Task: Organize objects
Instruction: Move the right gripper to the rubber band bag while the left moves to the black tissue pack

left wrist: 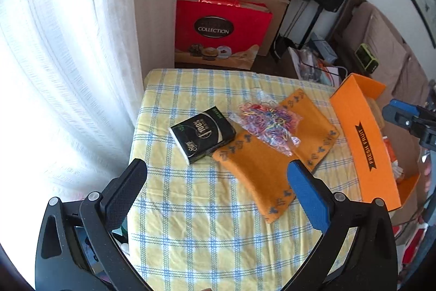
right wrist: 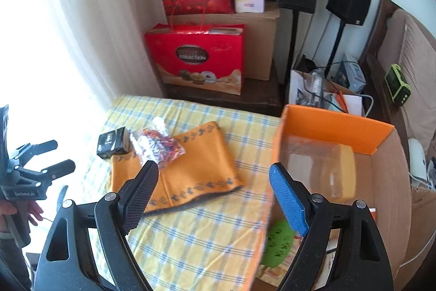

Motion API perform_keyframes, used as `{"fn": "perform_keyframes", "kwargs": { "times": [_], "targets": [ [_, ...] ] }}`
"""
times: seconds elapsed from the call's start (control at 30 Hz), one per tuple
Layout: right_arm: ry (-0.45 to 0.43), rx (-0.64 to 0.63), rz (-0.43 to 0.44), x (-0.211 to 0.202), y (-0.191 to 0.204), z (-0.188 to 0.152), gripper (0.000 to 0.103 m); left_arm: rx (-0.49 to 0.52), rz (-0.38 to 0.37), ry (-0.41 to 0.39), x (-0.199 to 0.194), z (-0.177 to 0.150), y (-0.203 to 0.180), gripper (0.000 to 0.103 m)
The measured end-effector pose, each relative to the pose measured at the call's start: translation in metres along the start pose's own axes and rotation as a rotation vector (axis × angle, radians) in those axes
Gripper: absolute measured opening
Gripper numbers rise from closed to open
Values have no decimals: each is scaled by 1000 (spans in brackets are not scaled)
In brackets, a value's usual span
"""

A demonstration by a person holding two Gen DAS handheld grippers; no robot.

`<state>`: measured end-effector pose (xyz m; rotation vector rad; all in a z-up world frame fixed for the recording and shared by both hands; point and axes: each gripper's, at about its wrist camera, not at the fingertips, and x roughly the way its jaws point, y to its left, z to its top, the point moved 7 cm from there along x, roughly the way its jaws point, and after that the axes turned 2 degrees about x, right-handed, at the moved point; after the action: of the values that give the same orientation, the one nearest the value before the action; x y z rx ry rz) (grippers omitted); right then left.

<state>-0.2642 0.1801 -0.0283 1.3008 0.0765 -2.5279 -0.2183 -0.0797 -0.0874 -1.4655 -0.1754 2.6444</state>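
Both grippers are empty. The left gripper (left wrist: 218, 165) has its jaws spread wide with nothing between them; the right gripper (right wrist: 214, 171) likewise stands with jaws apart and bare.

Three items remain on the bench (left wrist: 207, 236): a black tissue pack (left wrist: 203, 137), a clear bag of rubber bands (left wrist: 265, 122), and an orange cloth (left wrist: 261, 171) on which the bag partly rests. The pack touches the cloth's left edge. The orange box (right wrist: 335, 124) stands at the bench's right side, already holding several items.

Deciding relation: in the left wrist view the pack lies ahead of and slightly left of the jaws, its long axis running diagonally, near-left to far-right. The left gripper is judged the nearer to it; the right gripper sits beside the box, further from the pack. A roll of the wrist would likely be needed to span the pack's short side.
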Motion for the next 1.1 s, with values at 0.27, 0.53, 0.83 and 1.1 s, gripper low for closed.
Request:
{"fn": "perform_keyframes", "kwargs": {
  "times": [0.27,0.53,0.83,1.1],
  "targets": [
    [70,-52,40,39,42,-1,85,22,-43,-2,24,-1,20,103],
    [137,-69,65,89,66,3,85,127,-75,-2,53,4,23,103],
    [186,-107,63,129,77,6,85,272,-72,13,82,12,15,103],
    [222,-228,25,154,96,5,85,342,-84,55,103,16,8,103]
  ]
}}
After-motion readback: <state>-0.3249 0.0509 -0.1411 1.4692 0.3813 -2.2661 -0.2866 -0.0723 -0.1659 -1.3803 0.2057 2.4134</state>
